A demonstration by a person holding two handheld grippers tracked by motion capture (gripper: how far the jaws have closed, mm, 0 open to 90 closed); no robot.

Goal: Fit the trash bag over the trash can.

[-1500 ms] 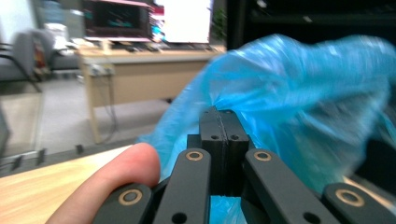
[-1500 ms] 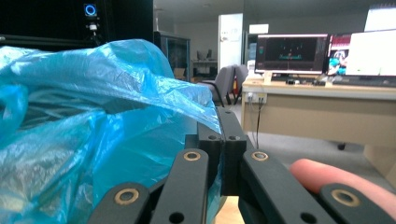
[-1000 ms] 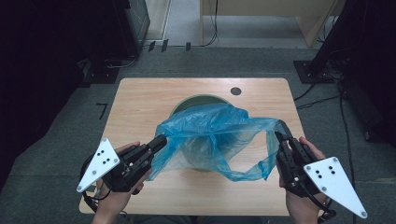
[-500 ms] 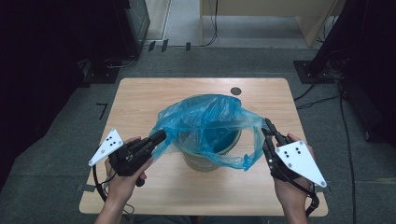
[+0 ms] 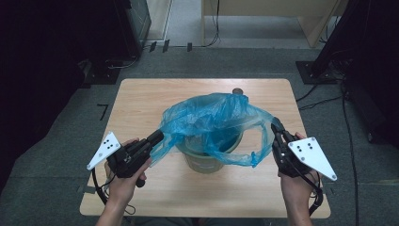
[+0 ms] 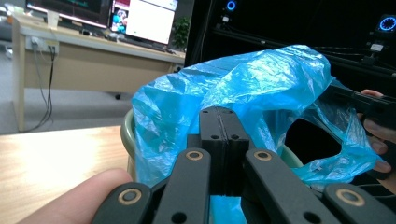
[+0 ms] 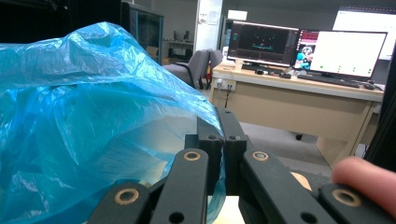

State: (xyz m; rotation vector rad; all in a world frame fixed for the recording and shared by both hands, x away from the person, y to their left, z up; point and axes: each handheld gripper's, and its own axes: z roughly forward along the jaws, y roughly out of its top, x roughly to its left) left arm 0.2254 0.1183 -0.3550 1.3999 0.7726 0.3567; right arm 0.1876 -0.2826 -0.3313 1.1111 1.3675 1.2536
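A blue bag [image 5: 214,123] hangs stretched over a green bin [image 5: 207,157] at the middle of the wooden counter [image 5: 141,101] — each side of it pinched in a hand-held gripper. The left gripper [image 5: 157,136] has its jaws clamped tight on the bag's left edge, and the right gripper [image 5: 276,126] has its jaws closed just as tight on the right edge. The plastic billows above the bin's rim — its mouth partly open, a loose fold drooping down the bin's front right.
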